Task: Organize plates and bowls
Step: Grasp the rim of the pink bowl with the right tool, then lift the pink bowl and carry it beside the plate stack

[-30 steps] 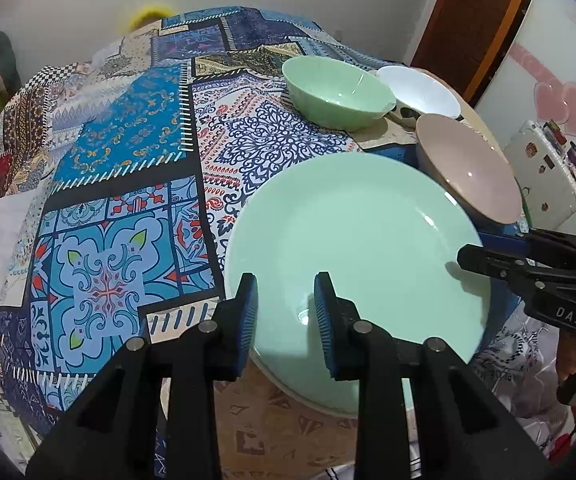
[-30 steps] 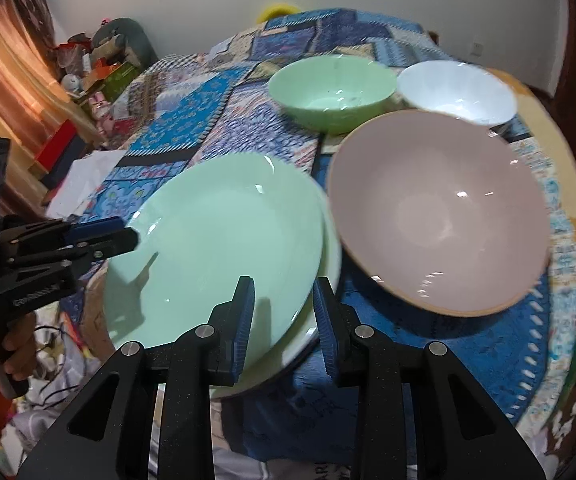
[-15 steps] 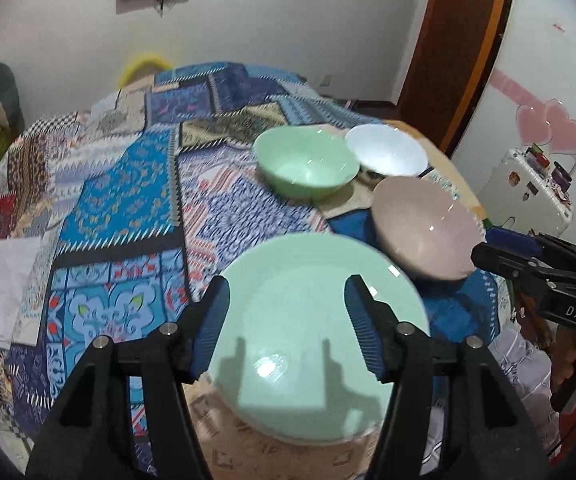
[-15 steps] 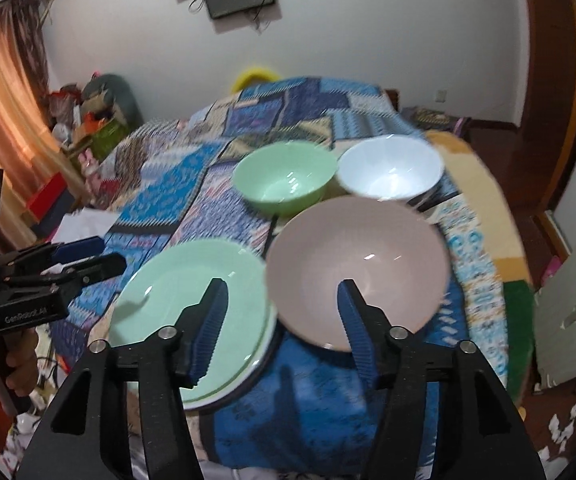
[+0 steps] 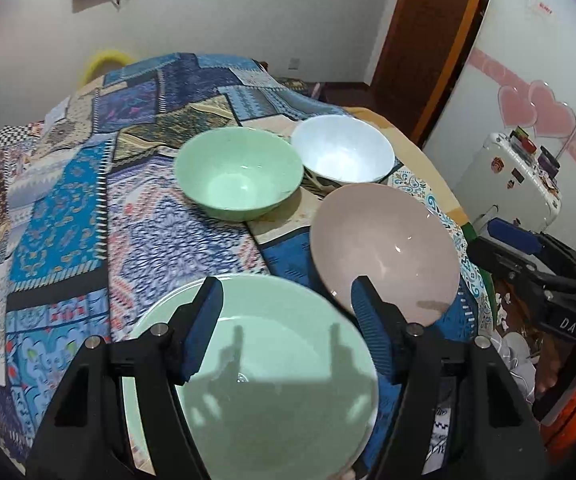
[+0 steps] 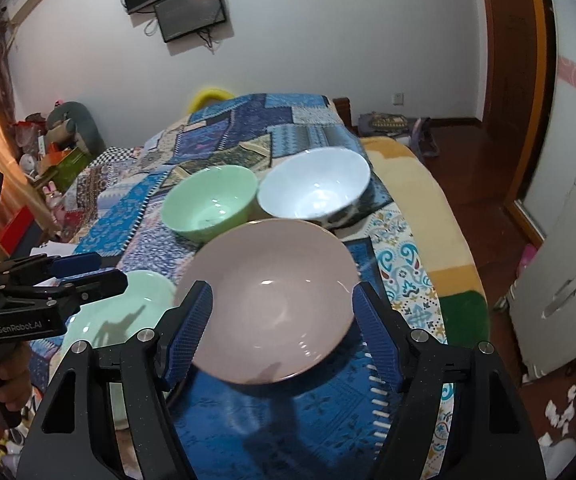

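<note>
Patchwork blue bedspread (image 5: 63,216) carries everything: a pale green plate (image 5: 271,392) at its near edge, a shallow pink bowl (image 6: 271,300) beside it, an empty green bowl (image 5: 239,176) and white bowl (image 6: 312,188) behind. Left gripper (image 5: 283,332) and right gripper (image 6: 279,324) hang wide apart, holding nothing. Likely next: nesting bowls, needing a rim pinch.

"DAS" marks the right hand-held gripper (image 5: 528,256); "GenRobot.AI" the left hand-held gripper (image 6: 99,272).

pink bowl (image 6: 275,300): glossy, smooth | bedspread (image 5: 67,208): patterned cloth | door (image 5: 424,40): wood
</note>
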The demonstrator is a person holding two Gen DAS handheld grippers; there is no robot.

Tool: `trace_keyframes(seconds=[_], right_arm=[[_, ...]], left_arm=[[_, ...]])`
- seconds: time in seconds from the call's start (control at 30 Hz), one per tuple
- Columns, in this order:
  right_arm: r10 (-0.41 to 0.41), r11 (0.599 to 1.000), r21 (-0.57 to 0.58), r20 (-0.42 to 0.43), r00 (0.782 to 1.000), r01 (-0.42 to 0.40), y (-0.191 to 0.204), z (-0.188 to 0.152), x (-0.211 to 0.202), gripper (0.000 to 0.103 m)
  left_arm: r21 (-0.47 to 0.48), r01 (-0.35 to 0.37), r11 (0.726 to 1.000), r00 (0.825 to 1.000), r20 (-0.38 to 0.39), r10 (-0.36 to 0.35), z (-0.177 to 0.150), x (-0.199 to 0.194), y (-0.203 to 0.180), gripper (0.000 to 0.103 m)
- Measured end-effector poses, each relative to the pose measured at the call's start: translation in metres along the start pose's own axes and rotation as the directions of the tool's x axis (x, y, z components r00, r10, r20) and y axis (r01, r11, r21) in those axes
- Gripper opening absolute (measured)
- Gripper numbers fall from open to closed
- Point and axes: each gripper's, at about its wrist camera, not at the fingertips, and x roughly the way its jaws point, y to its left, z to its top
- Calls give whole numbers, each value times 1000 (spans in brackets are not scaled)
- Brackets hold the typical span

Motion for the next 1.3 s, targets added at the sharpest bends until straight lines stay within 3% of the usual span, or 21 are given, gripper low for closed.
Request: trace_keyframes(seconds=[0.6, 0.73, 0.9, 0.97, 1.07, 1.2, 1.3], right_arm=[[17, 991, 133, -99, 995, -4, -35, -19, 41, 69], [34, 988, 153, -106, 994, -17, -36, -23, 45, 68], [37, 988, 151, -99, 994, -22, -35, -26, 44, 53], [52, 987, 157, -109, 993, -35, -36, -28, 46, 39], [73, 984, 173, -132, 989, -50, -36, -32, 54, 26], [68, 981, 188, -127, 990, -44, -36, -33, 55, 24], [74, 976, 214, -125, 989, -46, -40, -33, 54, 20]], left_arm=[[21, 32, 999, 990, -138, -29, 20, 94, -18, 66], [17, 41, 999, 987, -157, -38, 20, 105, -19, 60], [14, 52, 999, 982, -184, -48, 20, 117, -20, 46], [19, 50, 999, 981, -187, -46, 19, 119, -21, 39], [32, 50, 998, 984, -174, -44, 16, 119, -23, 35], [62, 82, 995, 981, -183, -69, 14, 119, -30, 22], [87, 67, 994, 984, -168, -51, 13, 118, -34, 22]])
